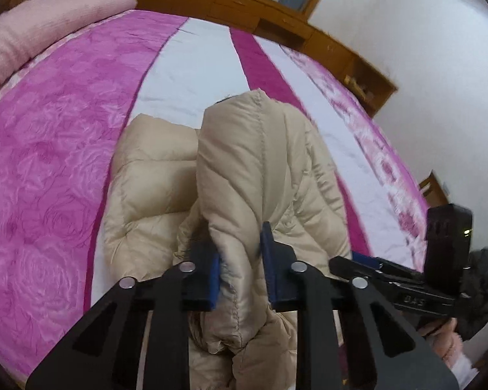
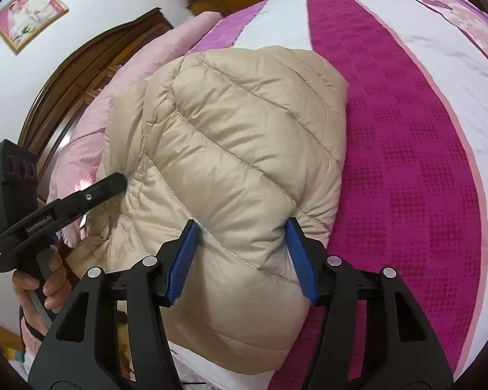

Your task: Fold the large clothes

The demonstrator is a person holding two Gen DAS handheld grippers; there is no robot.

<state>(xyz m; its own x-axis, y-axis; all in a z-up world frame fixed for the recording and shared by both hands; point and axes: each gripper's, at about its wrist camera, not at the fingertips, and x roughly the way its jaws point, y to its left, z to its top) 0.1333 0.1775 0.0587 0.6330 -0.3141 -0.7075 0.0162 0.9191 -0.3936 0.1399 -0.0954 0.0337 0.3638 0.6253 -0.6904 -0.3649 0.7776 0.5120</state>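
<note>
A beige quilted puffer jacket [image 1: 250,169] lies bunched on the bed. In the left wrist view a raised fold of it runs straight into my left gripper [image 1: 240,266], whose blue pads are shut on that fold. In the right wrist view the jacket [image 2: 237,123] shows as a rounded padded mound. My right gripper [image 2: 240,256] holds a thick bulge at its near edge, and the fabric puckers where both pads press in. The left gripper [image 2: 114,183] reaches the jacket's left edge in that view. The right gripper [image 1: 348,261] appears beside the jacket at the lower right of the left wrist view.
The bed cover [image 1: 48,162] is magenta, pink and white in stripes. A pink pillow roll [image 1: 32,32] lies at the head, under a dark wooden headboard [image 2: 81,65]. Wooden cabinets [image 1: 276,16] line the white wall. A person's hand [image 2: 45,279] grips the left handle.
</note>
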